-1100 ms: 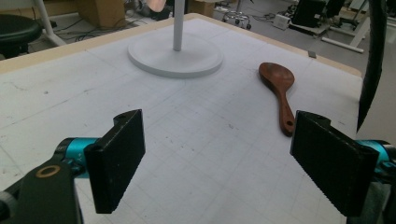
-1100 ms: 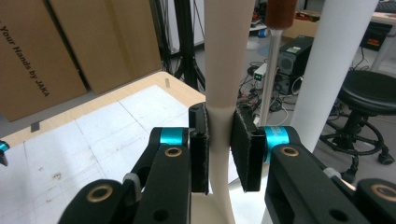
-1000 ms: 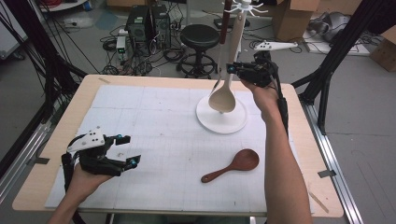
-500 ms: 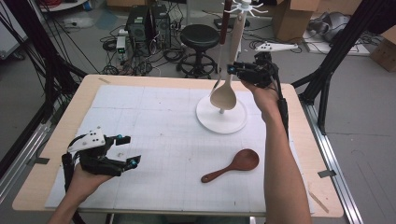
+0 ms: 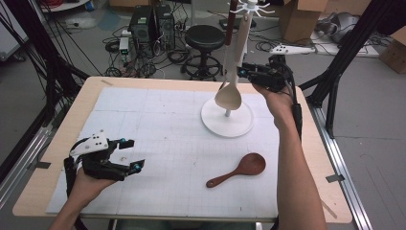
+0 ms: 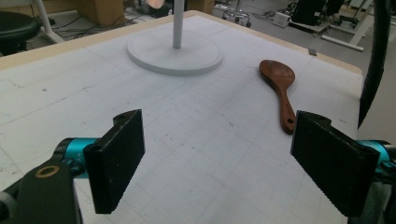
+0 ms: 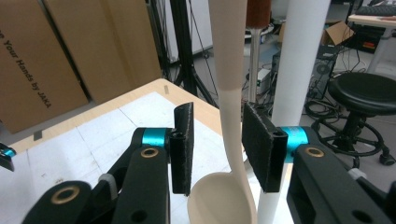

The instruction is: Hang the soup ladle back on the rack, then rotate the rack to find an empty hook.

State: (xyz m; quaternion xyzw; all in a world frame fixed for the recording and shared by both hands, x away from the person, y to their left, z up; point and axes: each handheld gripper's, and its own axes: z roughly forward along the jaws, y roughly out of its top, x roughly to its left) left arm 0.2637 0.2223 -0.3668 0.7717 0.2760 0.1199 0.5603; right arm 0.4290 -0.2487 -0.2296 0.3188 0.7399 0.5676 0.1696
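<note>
Right gripper (image 7: 217, 149) jaws just opening, apart around hanging cream plastic ladle (image 7: 229, 107), not pressing; left gripper (image 6: 224, 158) wide apart, empty.

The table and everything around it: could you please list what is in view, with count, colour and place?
Table: one, light wood, under a white gridded mat.
Rack: one, white, round base and pole, on the mat's far right part.
Ladle: one, cream, hanging from the rack beside the pole.
Dark utensil: one, reddish-brown, hanging high on the rack.
Wooden spoon: one, brown, flat on the mat nearer the person.
Stool: one, black, on the floor beyond the table.
Boxes: cardboard, brown, far right.
Left claw: open, over the mat's near left.
Right claw: jaws just opening, either side of the ladle's handle without pressing it.
</note>
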